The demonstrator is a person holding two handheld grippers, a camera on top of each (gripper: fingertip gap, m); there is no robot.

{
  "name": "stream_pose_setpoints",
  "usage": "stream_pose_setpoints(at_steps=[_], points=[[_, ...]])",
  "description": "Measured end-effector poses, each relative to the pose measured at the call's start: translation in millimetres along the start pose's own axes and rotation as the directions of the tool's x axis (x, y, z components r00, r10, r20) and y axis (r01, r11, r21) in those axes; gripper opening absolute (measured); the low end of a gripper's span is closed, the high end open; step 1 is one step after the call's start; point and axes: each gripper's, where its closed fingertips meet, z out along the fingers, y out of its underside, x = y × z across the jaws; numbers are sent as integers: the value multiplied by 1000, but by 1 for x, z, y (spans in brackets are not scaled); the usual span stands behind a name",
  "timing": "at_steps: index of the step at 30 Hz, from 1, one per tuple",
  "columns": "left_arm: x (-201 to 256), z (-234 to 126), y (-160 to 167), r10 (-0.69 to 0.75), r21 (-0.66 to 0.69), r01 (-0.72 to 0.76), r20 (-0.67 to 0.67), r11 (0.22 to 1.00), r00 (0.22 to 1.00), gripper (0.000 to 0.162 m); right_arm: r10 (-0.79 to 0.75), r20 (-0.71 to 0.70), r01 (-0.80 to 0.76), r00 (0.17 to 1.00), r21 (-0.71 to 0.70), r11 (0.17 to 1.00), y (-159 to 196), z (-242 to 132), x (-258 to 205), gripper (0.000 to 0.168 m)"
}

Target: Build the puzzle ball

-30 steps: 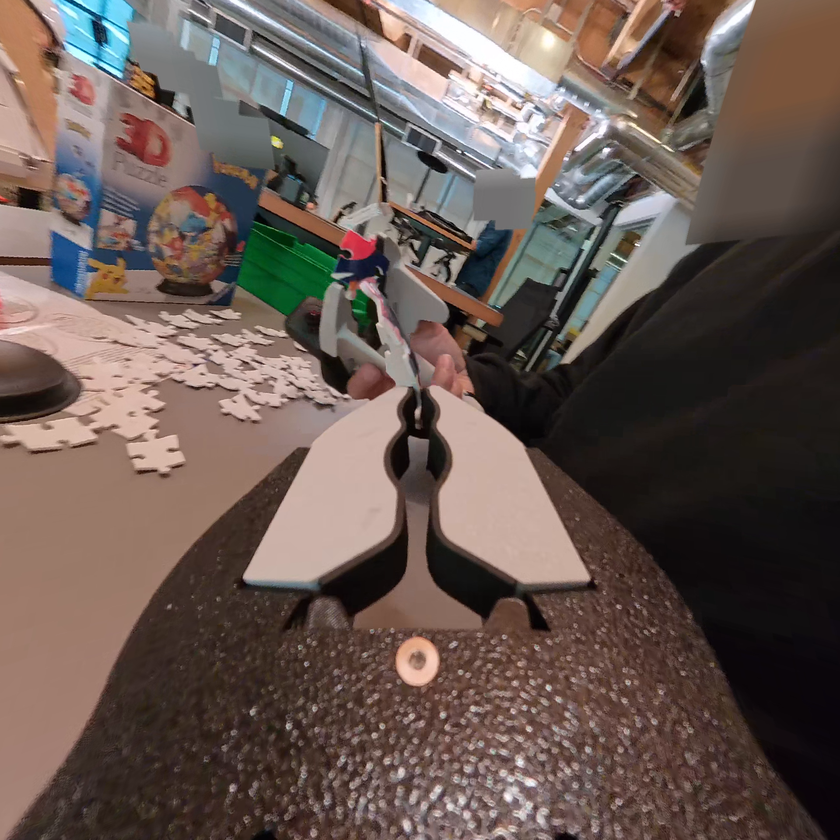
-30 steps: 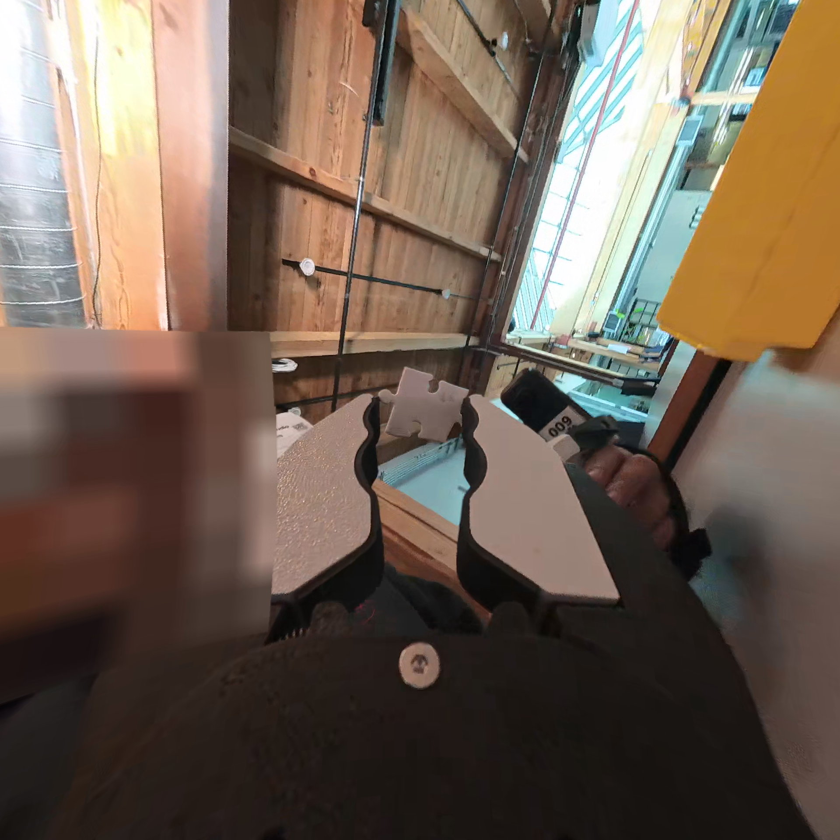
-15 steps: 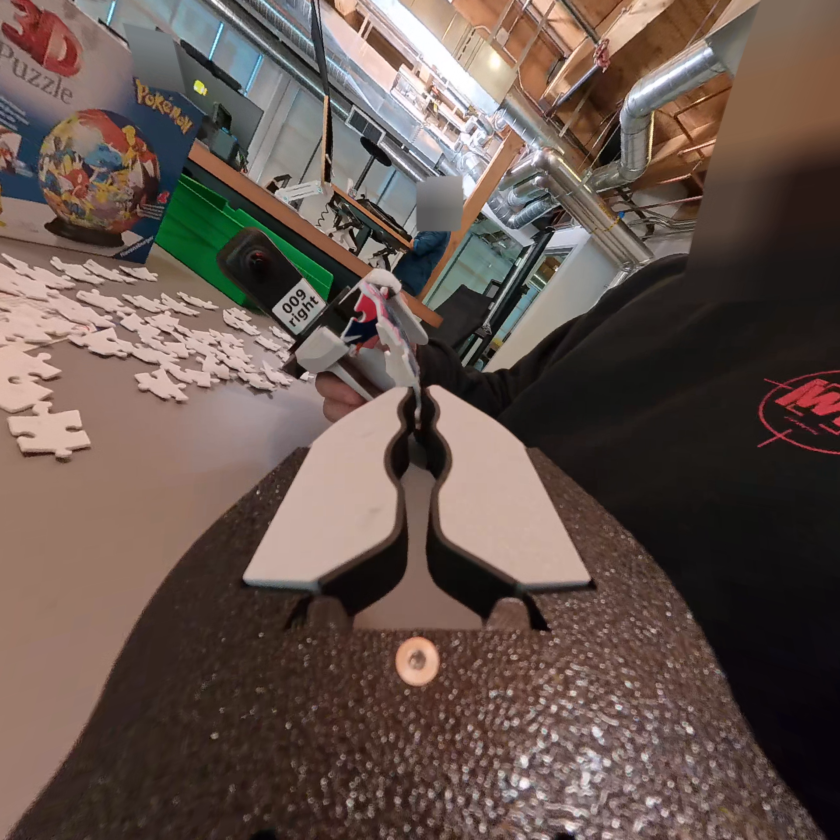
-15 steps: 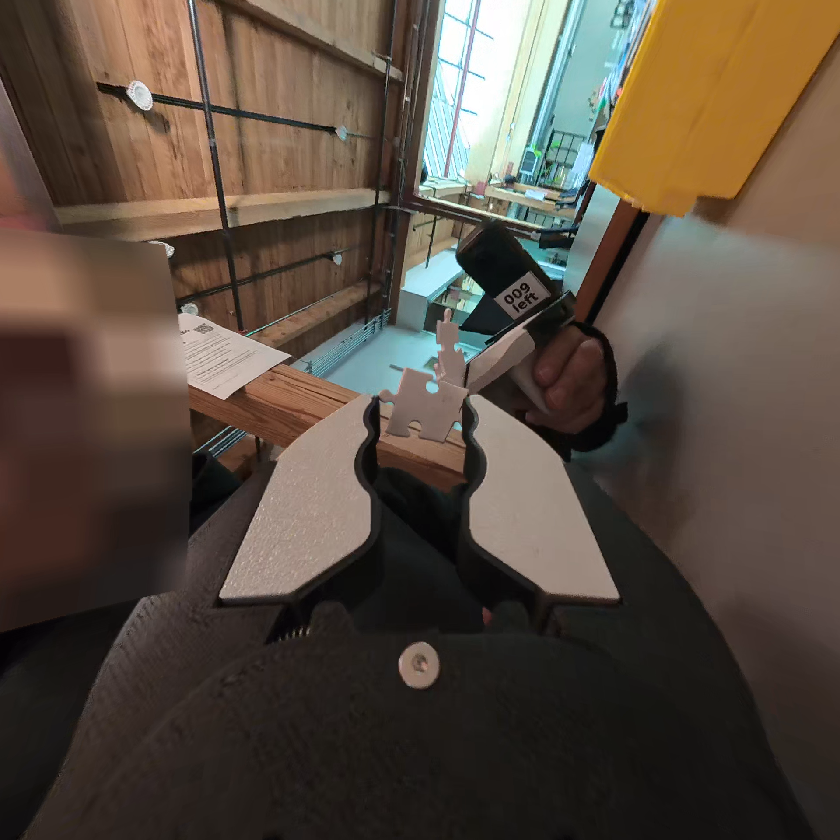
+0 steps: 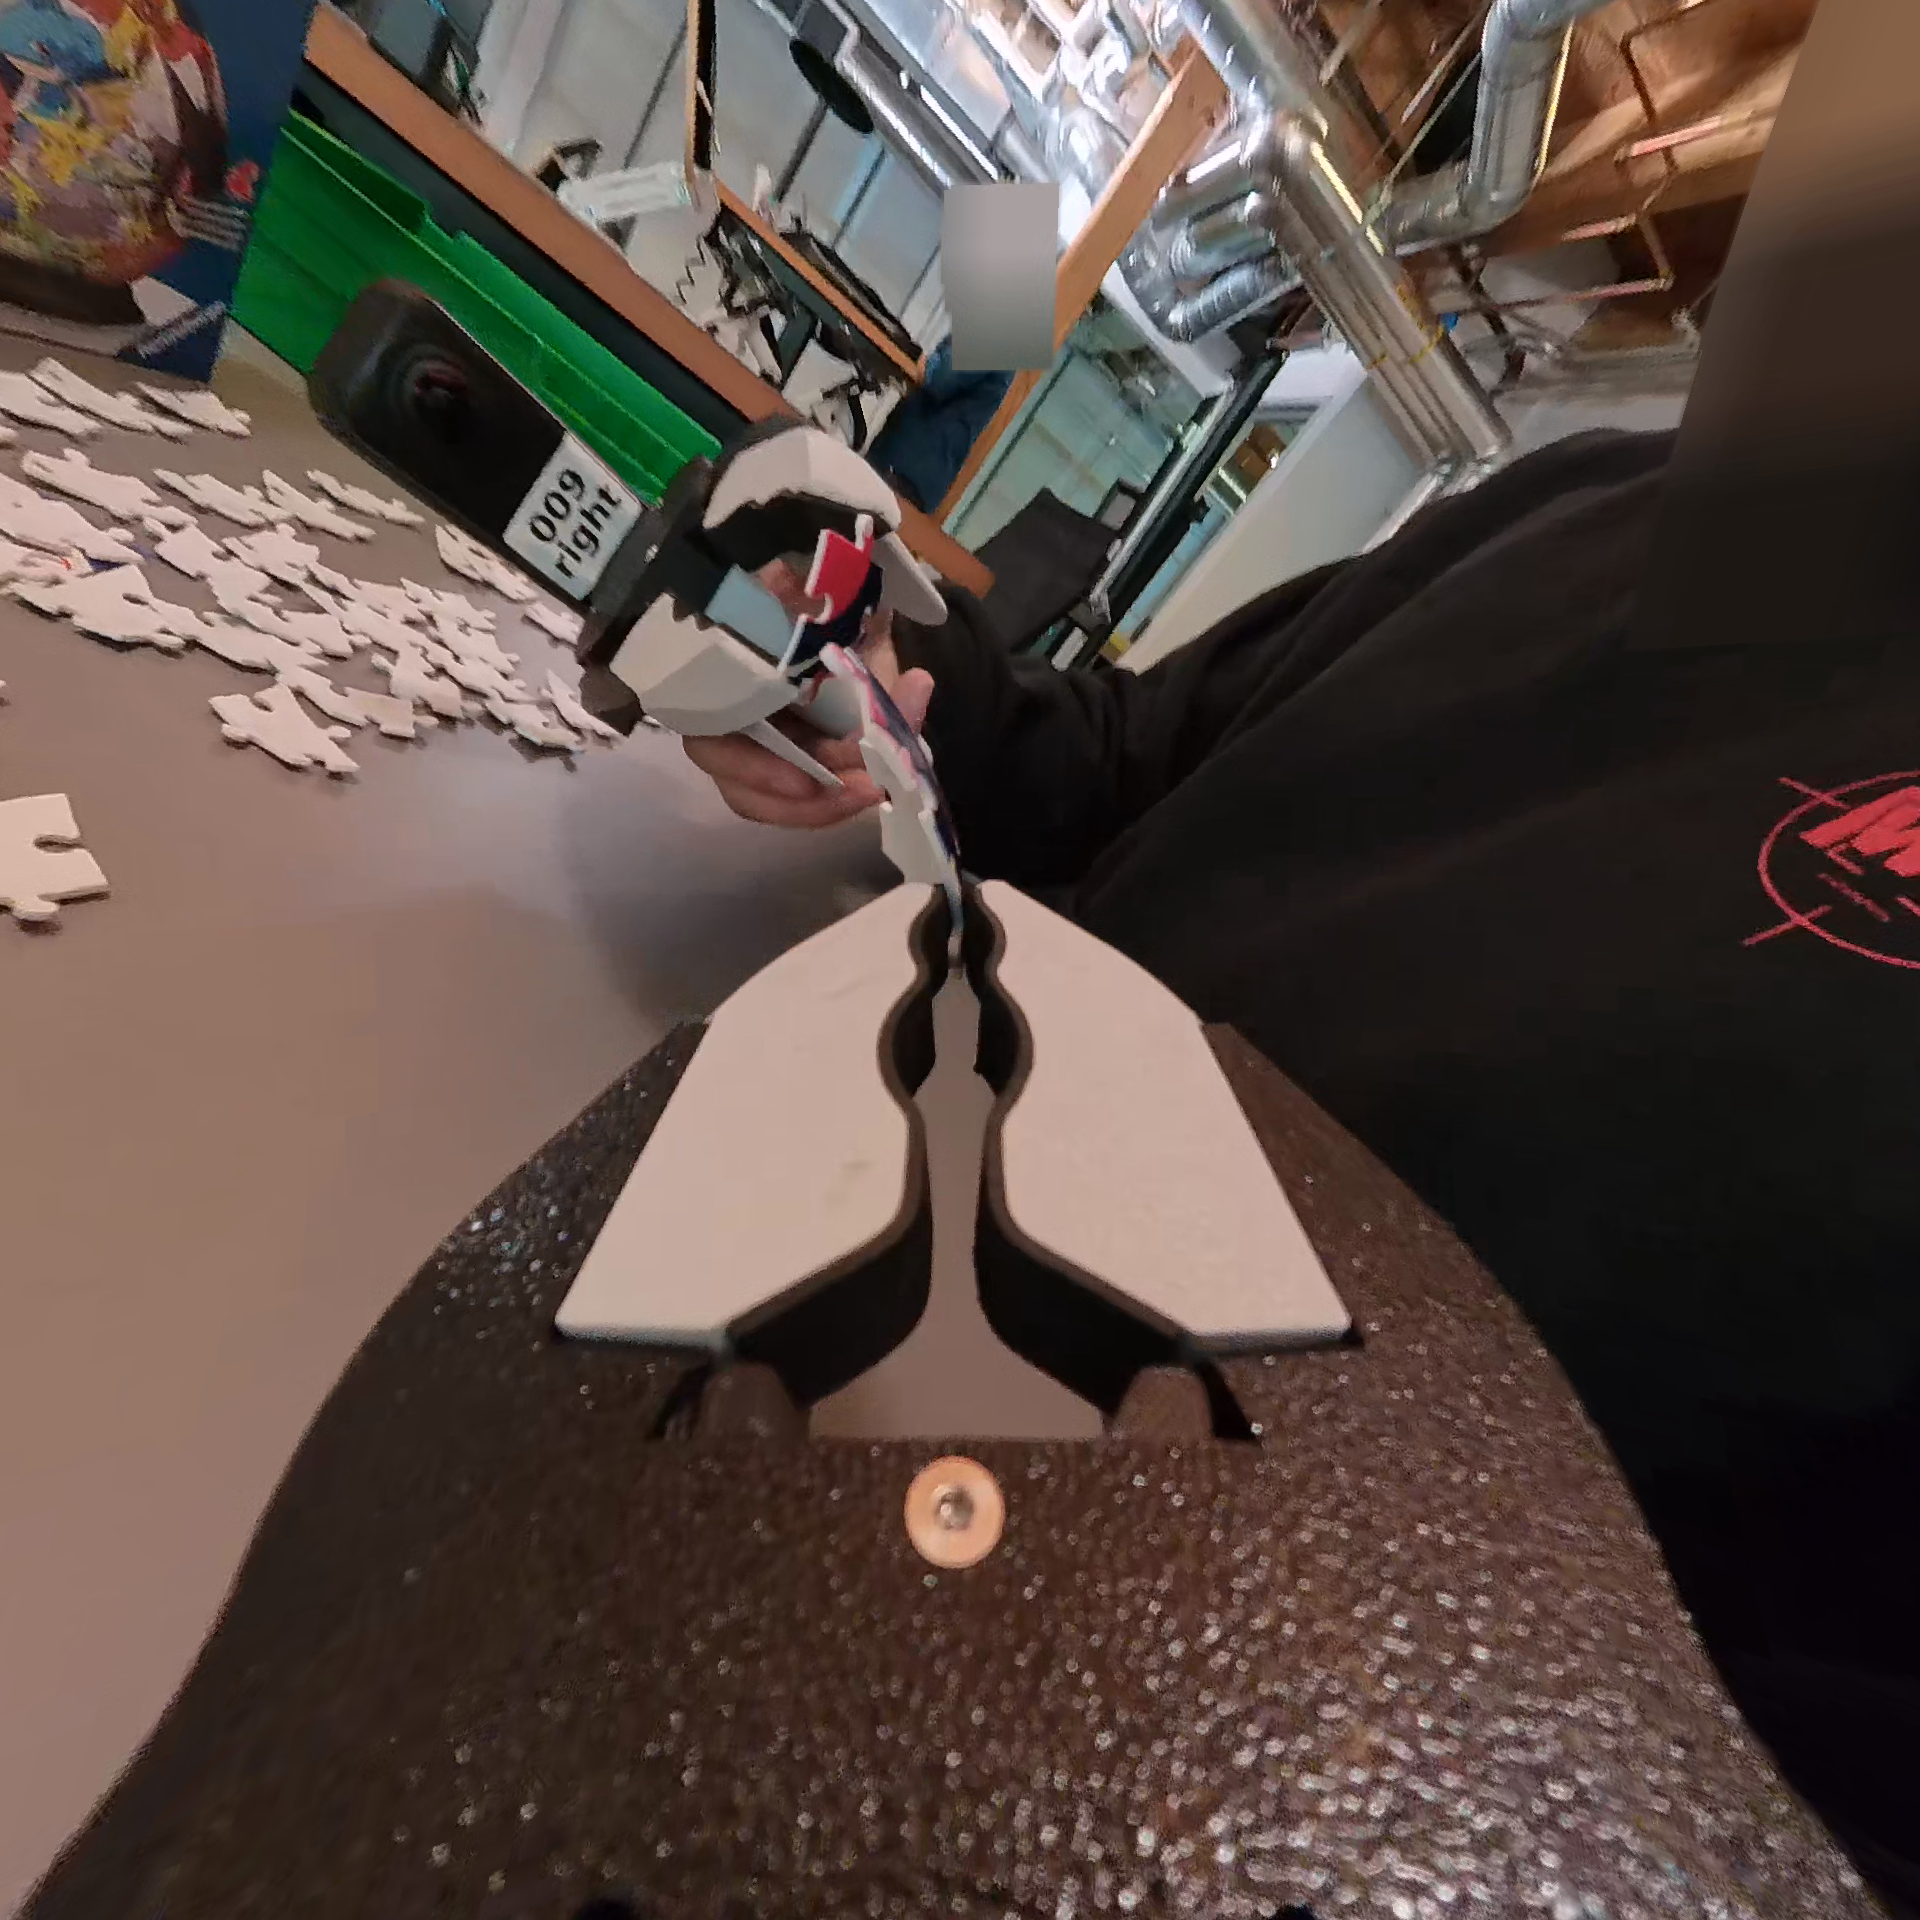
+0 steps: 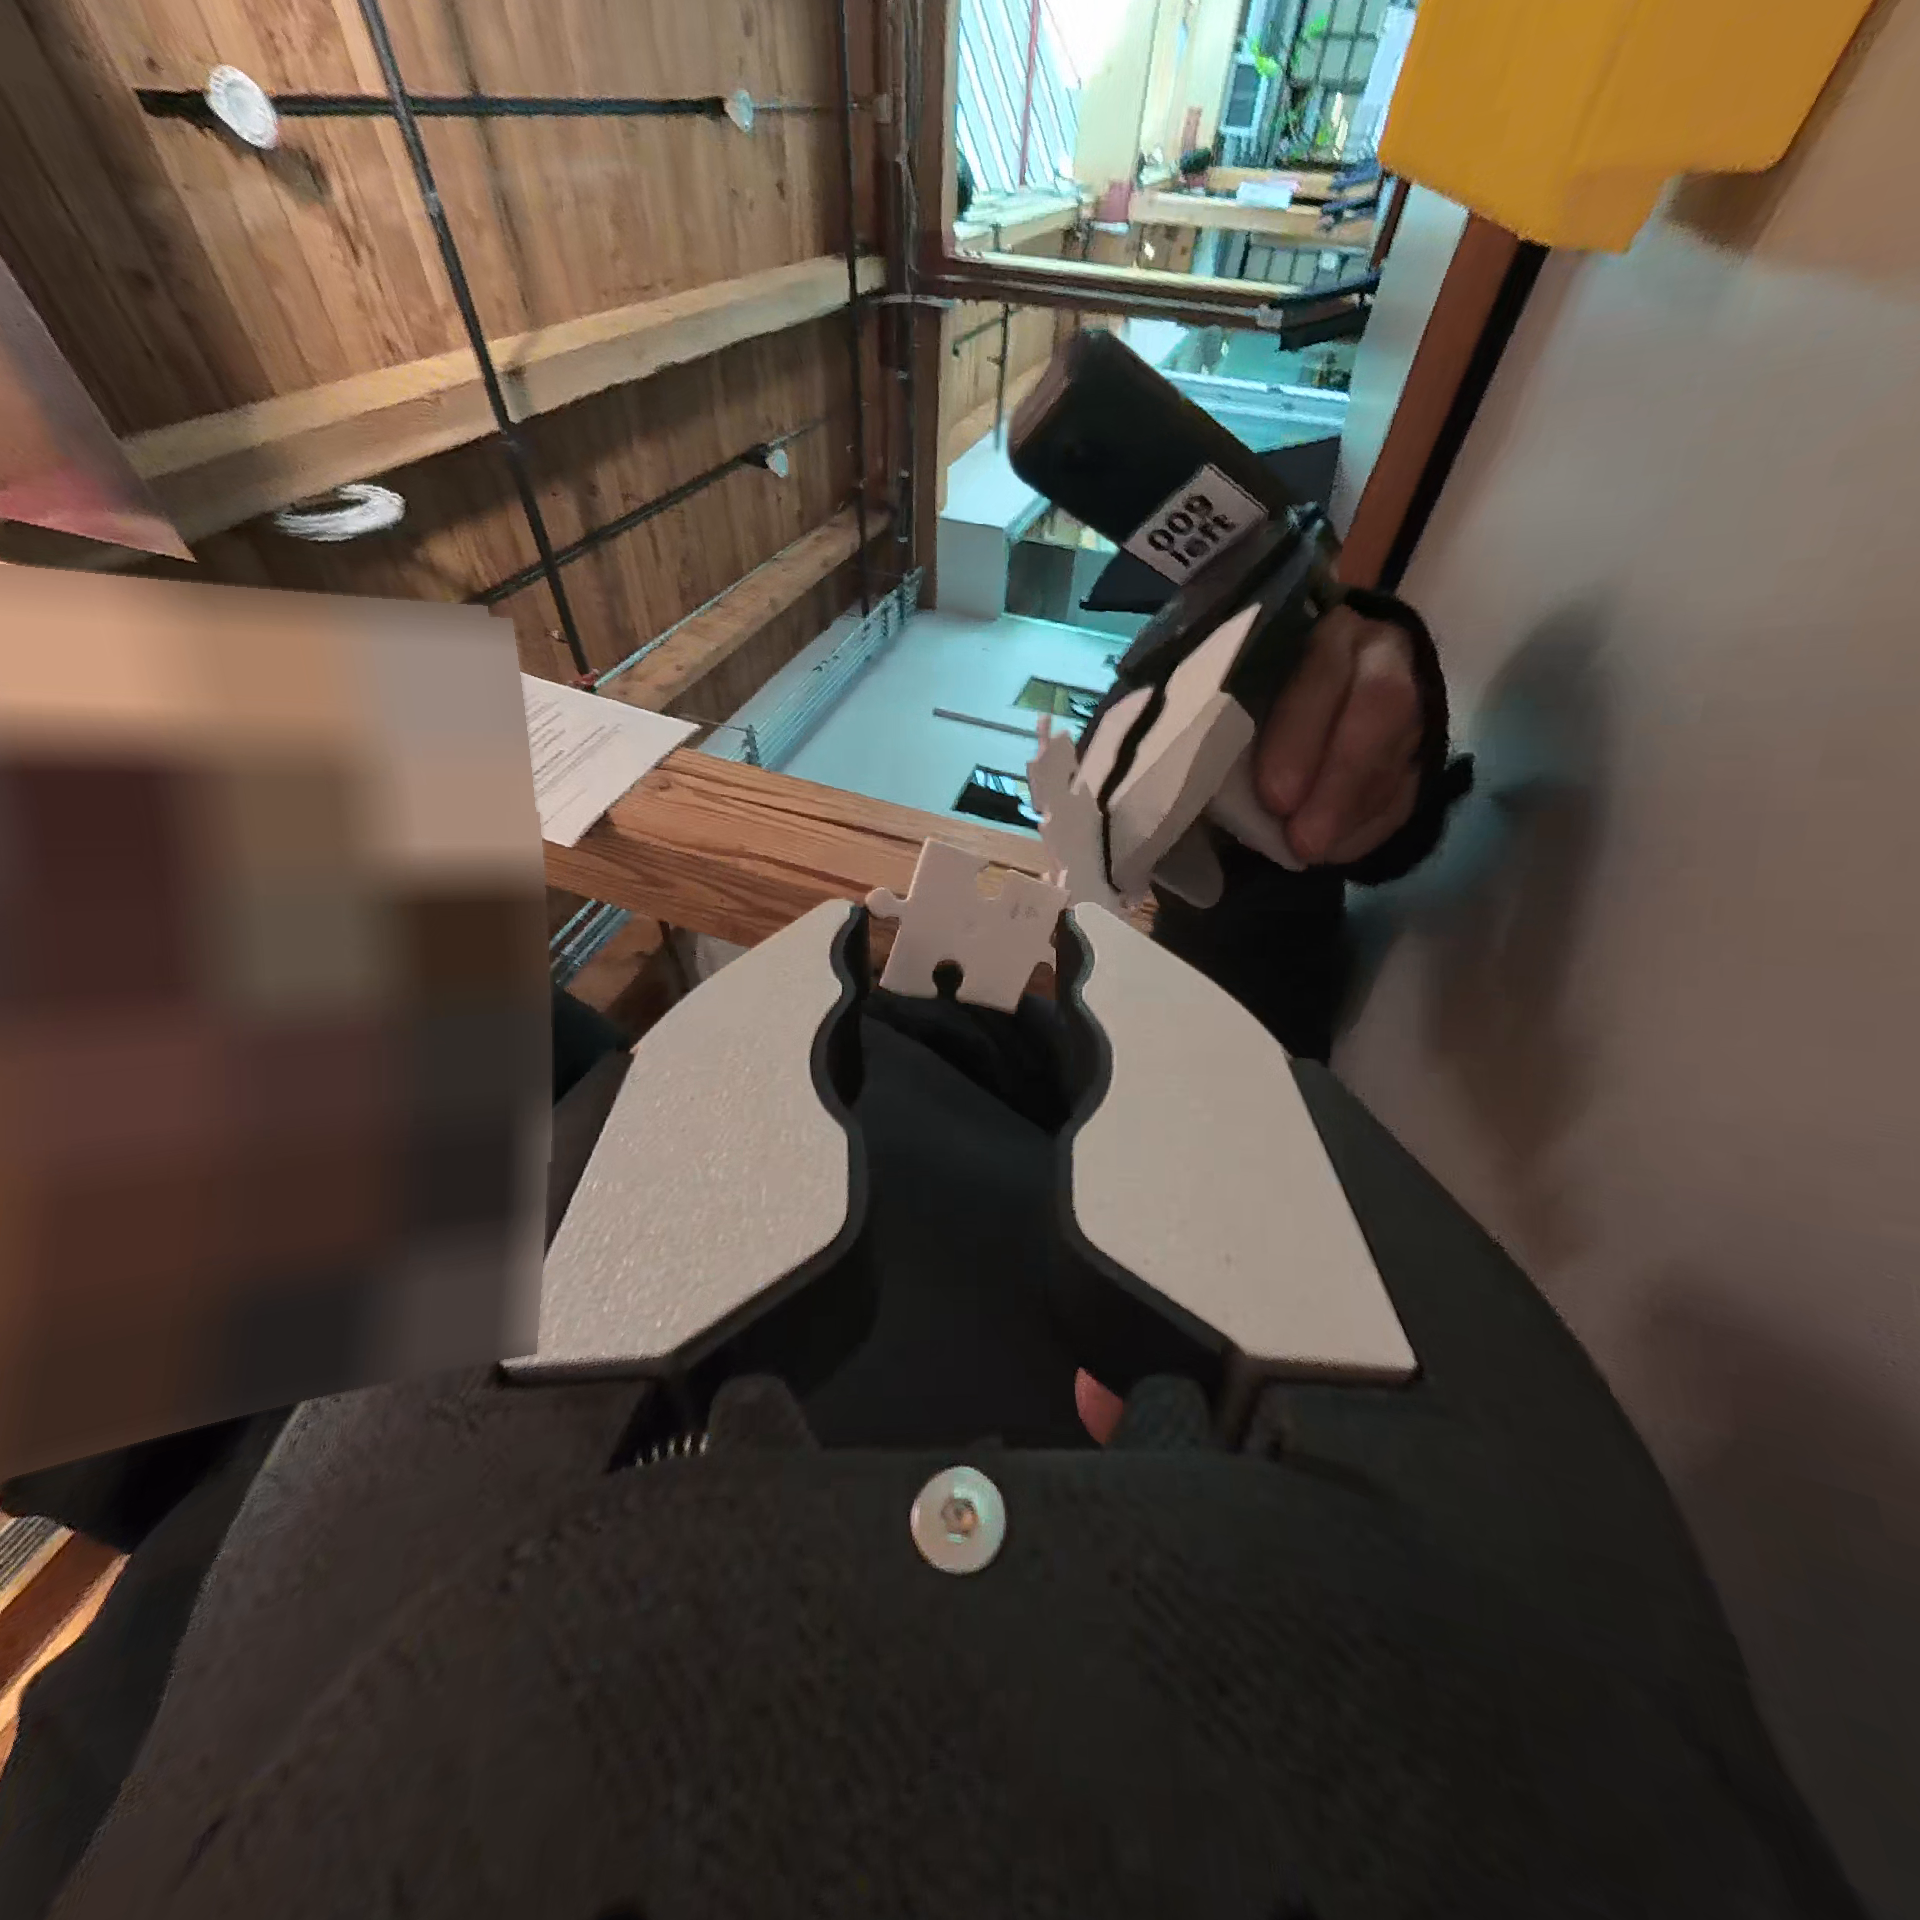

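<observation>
— Puzzle ball: how much is seen to be built?

— No assembled ball is seen, so little is judged done. One curved puzzle piece (image 5: 920, 821) is pinched edge-on in the left gripper (image 5: 961, 914); a second piece (image 6: 971, 930) is clamped across its width in the right gripper (image 6: 961, 935). Both are held in mid-air, almost touching.

— And beyond them?

— Many loose pieces (image 5: 312, 634) are scattered white side up on the grey table (image 5: 312, 1039), beside the puzzle box (image 5: 94, 166). Nearly everything is judged left.

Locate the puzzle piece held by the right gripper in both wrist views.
Left wrist view: upper centre, the red and dark blue puzzle piece in the far right gripper.
Right wrist view: centre, white back showing, between its own fingertips.
Shared landmark: the left gripper holding the second piece.
</observation>
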Motion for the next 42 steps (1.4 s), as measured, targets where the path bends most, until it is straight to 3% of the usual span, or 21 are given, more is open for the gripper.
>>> stream_pose_setpoints(at_steps=[5,8,16,19,23,28,31,34,36,38,40,42], points=[[0,-1,11,-1,-100,1,-5,995,1000,1,-62,-193,35,979,-140,989,13,-6,23,36],[-5,-1,16,-25,-127,27,11,992,1000,1,-159,-382,52,910,-274,960,19,-16,52,35],[-15,-2,37,-84,-181,94,61,979,995,1,-183,-581,-103,793,-423,900,11,-32,96,35],[-14,-4,41,-95,-190,106,64,976,993,1,-244,-651,-181,719,-514,838,14,-41,108,35],[-11,-8,40,-99,-168,107,55,980,994,1,-305,-677,-221,670,-574,788,5,-35,111,35],[-10,-11,37,-100,-147,107,51,983,994,1,-316,-681,-200,661,-565,800,-10,-17,119,35],[-9,-13,37,-96,-140,102,52,985,994,1,-343,-661,-153,667,-572,806,-18,-8,114,39],[-9,-17,34,-77,-124,85,63,989,995,1,-468,-612,-44,638,-635,771,-27,-5,107,45],[-10,-21,32,-48,-113,57,84,992,995,1,-612,-523,82,593,-717,692,-29,-2,99,45],[-9,-26,30,-19,-107,30,102,994,995,1,-798,-347,225,492,-835,502,-25,0,92,44],[-8,-32,27,-7,-97,19,122,995,993,1,-957,-162,326,239,-915,237,-32,-3,95,43],[-8,-37,25,-1,-84,13,137,996,991,1,-996,66,362,53,-931,-42,-28,0,97,57]])
